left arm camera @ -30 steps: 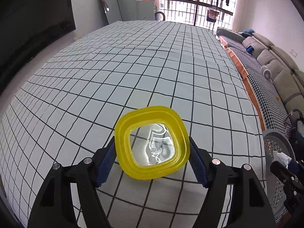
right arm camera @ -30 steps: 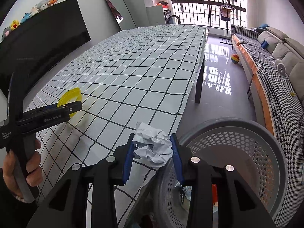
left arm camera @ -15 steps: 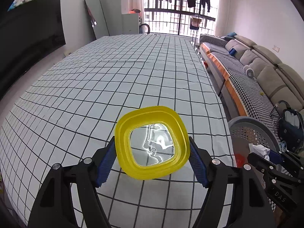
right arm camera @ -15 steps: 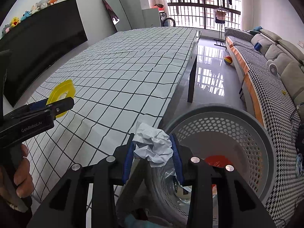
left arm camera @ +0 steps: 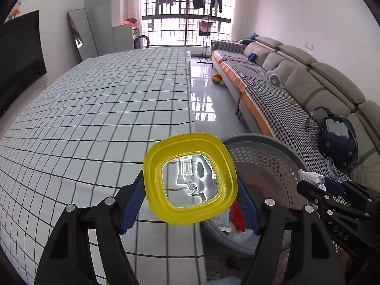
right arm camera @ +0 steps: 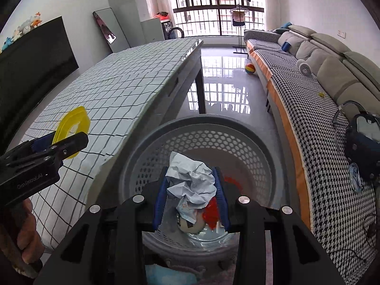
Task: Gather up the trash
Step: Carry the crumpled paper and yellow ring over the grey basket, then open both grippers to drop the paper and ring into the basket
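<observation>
My left gripper (left arm camera: 190,197) is shut on a yellow plastic cup with a foil bottom (left arm camera: 190,178), held above the table's right edge beside the grey perforated bin (left arm camera: 273,156). My right gripper (right arm camera: 191,190) is shut on a crumpled white paper ball (right arm camera: 190,178) and holds it over the bin's (right arm camera: 213,123) opening. The bin holds trash: a red wrapper (right arm camera: 211,211) and a round pale object (right arm camera: 190,223). The right gripper with the paper also shows in the left wrist view (left arm camera: 315,182). The left gripper and yellow cup show in the right wrist view (right arm camera: 71,128).
The table with a white black-grid cloth (left arm camera: 95,118) lies to the left of the bin. A houndstooth sofa (right arm camera: 320,130) with a dark bag (right arm camera: 363,140) runs along the right. A coloured ball (right arm camera: 249,68) lies on the glossy floor.
Both grippers moved right: the left one carried the yellow cup from over the table to its right edge beside the bin, and the right one carried the paper ball over the bin's opening.
</observation>
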A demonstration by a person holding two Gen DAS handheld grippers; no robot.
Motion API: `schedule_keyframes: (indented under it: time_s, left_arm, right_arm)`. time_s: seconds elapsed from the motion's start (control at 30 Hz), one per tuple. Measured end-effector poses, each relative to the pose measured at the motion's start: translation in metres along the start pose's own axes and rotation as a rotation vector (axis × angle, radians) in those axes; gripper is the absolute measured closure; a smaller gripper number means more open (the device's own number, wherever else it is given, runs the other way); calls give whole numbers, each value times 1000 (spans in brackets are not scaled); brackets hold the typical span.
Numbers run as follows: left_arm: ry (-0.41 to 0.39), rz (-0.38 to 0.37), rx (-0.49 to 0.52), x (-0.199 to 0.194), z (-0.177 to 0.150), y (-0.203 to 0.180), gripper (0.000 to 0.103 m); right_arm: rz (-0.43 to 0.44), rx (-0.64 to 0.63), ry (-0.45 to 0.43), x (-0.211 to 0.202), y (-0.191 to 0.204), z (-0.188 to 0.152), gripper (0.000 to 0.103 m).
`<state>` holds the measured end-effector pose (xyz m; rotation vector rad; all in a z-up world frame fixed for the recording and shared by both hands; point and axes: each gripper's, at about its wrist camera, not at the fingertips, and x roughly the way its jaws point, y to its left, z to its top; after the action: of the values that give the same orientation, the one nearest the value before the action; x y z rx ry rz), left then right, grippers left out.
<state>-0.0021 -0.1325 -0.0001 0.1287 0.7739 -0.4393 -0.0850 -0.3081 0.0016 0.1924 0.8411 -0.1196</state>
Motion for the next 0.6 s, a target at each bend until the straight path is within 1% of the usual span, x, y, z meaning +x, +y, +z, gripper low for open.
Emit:
schedule_keyframes:
  time_s: [0.13, 0.2, 0.27, 0.47, 0.6]
  left_arm:
    - [6, -16, 48, 10, -2, -28, 34]
    - [12, -6, 76, 17, -4, -39, 34]
    - [24, -1, 90, 24, -5, -47, 34]
    - [55, 5, 87, 39, -5, -59, 33]
    - [62, 11, 94, 42, -8, -58, 32]
  right_arm:
    - [-26, 45, 9, 2, -27, -8, 67]
    - [-45, 56, 15, 6, -35, -12, 67]
    - [-39, 62, 26, 11, -42, -15, 67]
    - [-19, 69, 47, 25, -51, -14, 67]
    - [-6, 76, 45, 31, -57, -11, 66]
